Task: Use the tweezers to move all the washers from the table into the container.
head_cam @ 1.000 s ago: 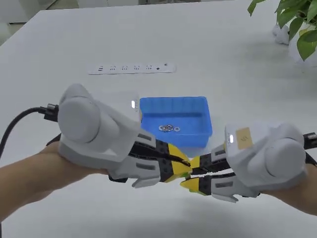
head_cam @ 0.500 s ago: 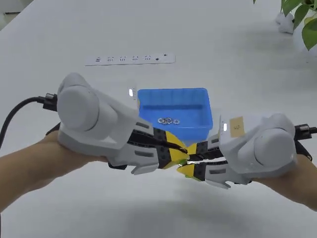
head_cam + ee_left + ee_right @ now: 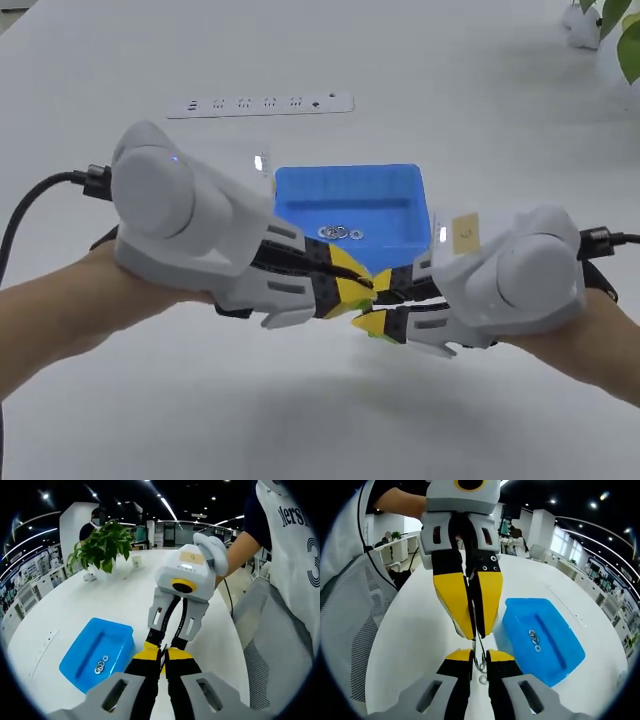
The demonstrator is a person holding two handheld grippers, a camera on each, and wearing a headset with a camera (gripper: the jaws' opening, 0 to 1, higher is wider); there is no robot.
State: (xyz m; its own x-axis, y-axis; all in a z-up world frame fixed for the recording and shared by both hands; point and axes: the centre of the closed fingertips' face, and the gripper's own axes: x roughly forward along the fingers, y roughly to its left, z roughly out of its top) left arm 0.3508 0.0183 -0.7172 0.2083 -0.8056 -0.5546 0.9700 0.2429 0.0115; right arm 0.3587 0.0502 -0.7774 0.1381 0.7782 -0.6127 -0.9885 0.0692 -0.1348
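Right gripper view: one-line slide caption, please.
Tip to tip, the left gripper and right gripper clamp the tweezers beside the blue container holding washers.

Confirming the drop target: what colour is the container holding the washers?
The container is blue; the head view shows it best.

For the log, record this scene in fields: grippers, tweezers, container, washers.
left gripper: shut on tweezers
right gripper: tip to tip with left gripper, apparently also shut on tweezers
container: blue, on table just beyond both grippers
washers: small cluster inside container
power strip: on table beyond container
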